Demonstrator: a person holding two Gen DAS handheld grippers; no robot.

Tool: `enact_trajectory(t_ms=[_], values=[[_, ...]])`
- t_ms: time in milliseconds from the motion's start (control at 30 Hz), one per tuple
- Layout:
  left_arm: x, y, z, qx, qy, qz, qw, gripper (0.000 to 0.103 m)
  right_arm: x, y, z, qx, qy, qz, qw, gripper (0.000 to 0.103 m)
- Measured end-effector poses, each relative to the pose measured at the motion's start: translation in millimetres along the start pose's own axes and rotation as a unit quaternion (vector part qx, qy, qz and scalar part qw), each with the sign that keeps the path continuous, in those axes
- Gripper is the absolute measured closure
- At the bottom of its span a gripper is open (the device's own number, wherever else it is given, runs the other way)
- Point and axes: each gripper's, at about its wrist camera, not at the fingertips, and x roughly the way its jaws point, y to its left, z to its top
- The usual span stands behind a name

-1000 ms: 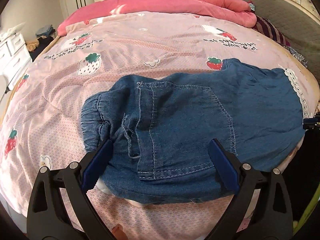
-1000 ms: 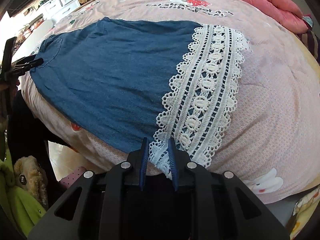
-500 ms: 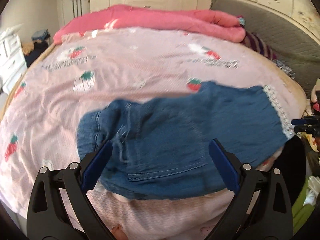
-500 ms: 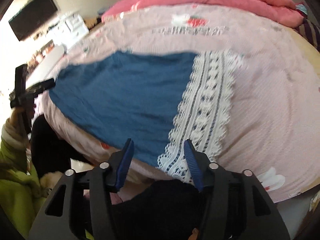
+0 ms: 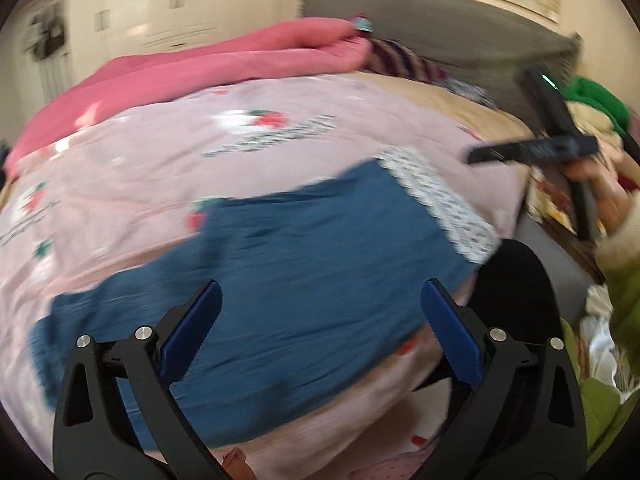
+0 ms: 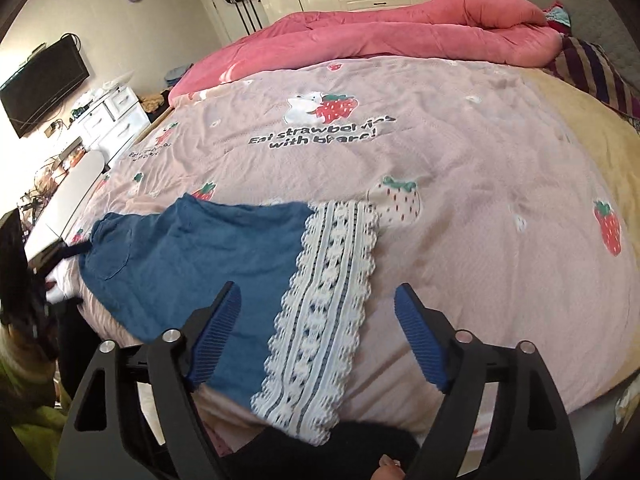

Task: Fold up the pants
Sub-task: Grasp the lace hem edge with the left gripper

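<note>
Blue denim pants (image 5: pixel 304 272) with a white lace hem (image 6: pixel 324 304) lie flat along the near edge of a pink strawberry-print bed. My left gripper (image 5: pixel 320 304) hovers open above the middle of the pants, nothing between its blue pads; this view is blurred. My right gripper (image 6: pixel 318 308) stands above the lace hem, its jaws opening wide, and the pads do not touch the cloth. The right gripper (image 5: pixel 532 152) also shows at the right of the left wrist view, held by a hand in a green sleeve.
A rolled pink quilt (image 6: pixel 400 36) lies across the far side of the bed. A striped cushion (image 6: pixel 592 72) and grey headboard (image 5: pixel 440 28) are at the right. White drawers (image 6: pixel 108 120) and a wall television (image 6: pixel 40 80) stand left of the bed.
The right gripper let go of the lace hem, opened wide and rose. The left gripper, open throughout, swung right from the waistband and pocket toward the middle of the pants.
</note>
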Motion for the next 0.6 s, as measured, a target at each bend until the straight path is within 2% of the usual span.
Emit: enact_trajectory(t_ms=[200, 433, 600], values=[[50, -66, 2, 0.066, 0.029, -0.053, 0.996, 0.01, 29, -11, 17, -0.002, 0.031, 0.02, 0.999, 0.021], [85, -106, 3, 0.098, 0.041, -0.075, 0.9914, 0.01, 60, -25, 35, 0.004, 0.05, 0.052, 0.997, 0.021], [100, -128, 6, 0.132, 0.045, -0.077, 0.9872, 0.011, 84, -41, 44, 0.019, 0.062, 0.077, 0.995, 0.021]])
